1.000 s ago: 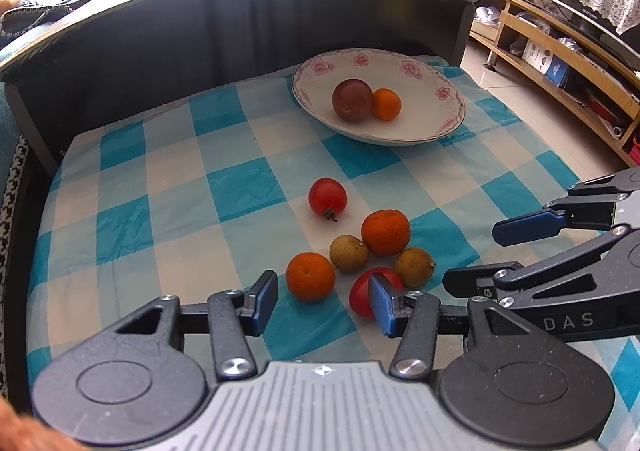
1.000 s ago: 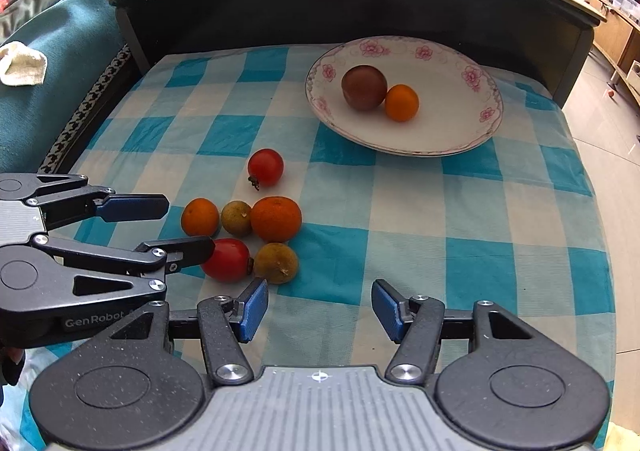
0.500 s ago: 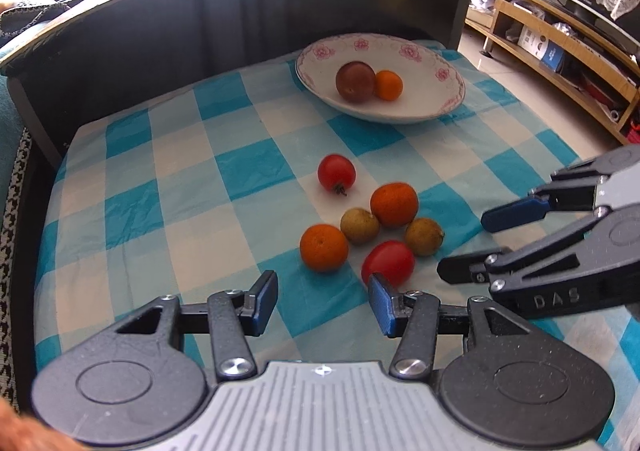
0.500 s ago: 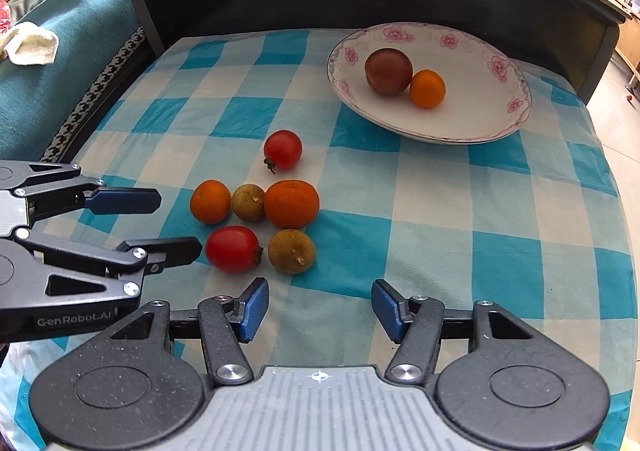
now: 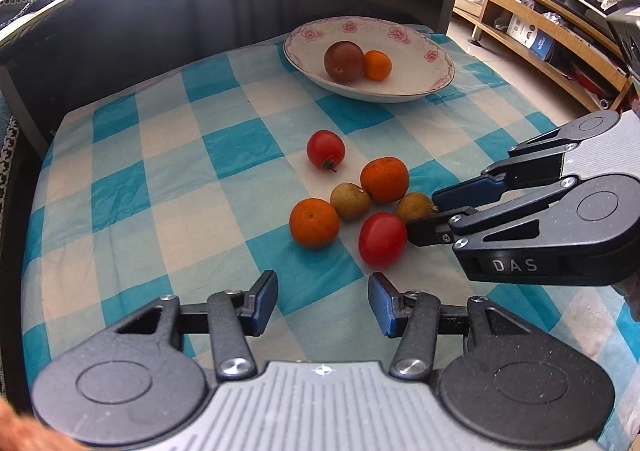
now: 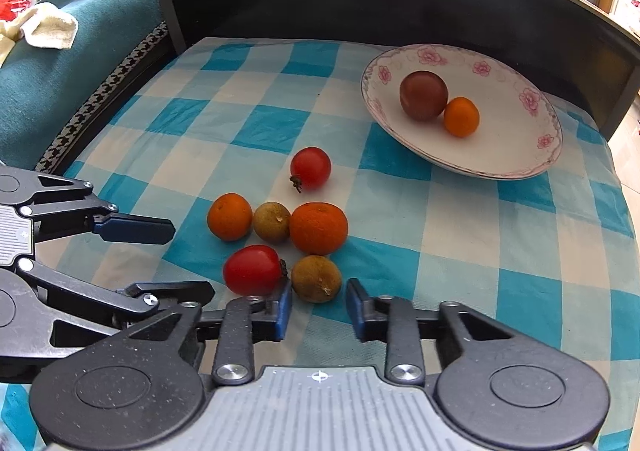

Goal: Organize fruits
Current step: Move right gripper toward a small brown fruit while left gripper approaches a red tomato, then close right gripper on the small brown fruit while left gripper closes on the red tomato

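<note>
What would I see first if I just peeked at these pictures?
Probably the bright cluster of loose fruit in the middle of the blue-and-white checked cloth: red tomatoes, oranges and small brown fruits bunched together. Next, the flowered plate farther back holds a dark fruit touching a small orange. Both black tongs, left and right, hang open near the pile, holding nothing.

You see a checked cloth (image 5: 168, 155) in turquoise, pale blue and white | white shallow bowl (image 5: 404, 91) rimmed with pink flowers | inside it a dark maroon round fruit (image 5: 343, 61) and a small orange citrus (image 5: 377, 65) | on the cloth two red tomatoes (image 5: 382, 239), two orange citrus fruits (image 5: 314, 223), two brownish-green round fruits (image 5: 350, 201) | black grippers with blue finger pads (image 5: 262, 303).
</note>
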A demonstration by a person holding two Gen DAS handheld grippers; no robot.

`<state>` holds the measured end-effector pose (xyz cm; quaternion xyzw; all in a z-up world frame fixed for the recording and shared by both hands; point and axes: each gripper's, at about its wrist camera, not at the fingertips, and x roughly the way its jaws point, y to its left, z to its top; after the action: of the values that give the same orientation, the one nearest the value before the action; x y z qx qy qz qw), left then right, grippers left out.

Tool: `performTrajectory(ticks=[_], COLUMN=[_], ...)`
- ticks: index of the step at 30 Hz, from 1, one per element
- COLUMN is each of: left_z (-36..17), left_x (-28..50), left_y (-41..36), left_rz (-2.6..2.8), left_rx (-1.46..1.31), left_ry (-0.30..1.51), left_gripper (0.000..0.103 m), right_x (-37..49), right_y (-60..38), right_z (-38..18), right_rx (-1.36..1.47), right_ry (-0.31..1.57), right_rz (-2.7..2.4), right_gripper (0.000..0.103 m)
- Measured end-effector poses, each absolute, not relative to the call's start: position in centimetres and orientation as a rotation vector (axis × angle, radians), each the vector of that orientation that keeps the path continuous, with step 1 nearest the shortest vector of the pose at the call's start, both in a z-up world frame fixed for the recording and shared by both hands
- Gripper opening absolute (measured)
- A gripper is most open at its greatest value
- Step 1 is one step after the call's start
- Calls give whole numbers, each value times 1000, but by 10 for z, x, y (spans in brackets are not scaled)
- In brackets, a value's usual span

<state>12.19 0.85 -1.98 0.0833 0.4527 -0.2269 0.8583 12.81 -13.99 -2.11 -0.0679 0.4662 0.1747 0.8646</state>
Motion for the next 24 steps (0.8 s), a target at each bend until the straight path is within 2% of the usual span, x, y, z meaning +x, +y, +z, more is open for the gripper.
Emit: performTrajectory(ticks=[19,24], left_z=[-26,-25], left_x=[126,126], left_y=[-37,-47], left_rz=[-531,-509], left_rx=[226,265], left_ry=[946,929], left_gripper=[58,52], right_x=[125,126], right_y=[-167,-173], right_z=[-17,-15], right_rx=[-128,-115], right_ry=[1008,1009], right_rz=[298,285], right_gripper=[21,21])
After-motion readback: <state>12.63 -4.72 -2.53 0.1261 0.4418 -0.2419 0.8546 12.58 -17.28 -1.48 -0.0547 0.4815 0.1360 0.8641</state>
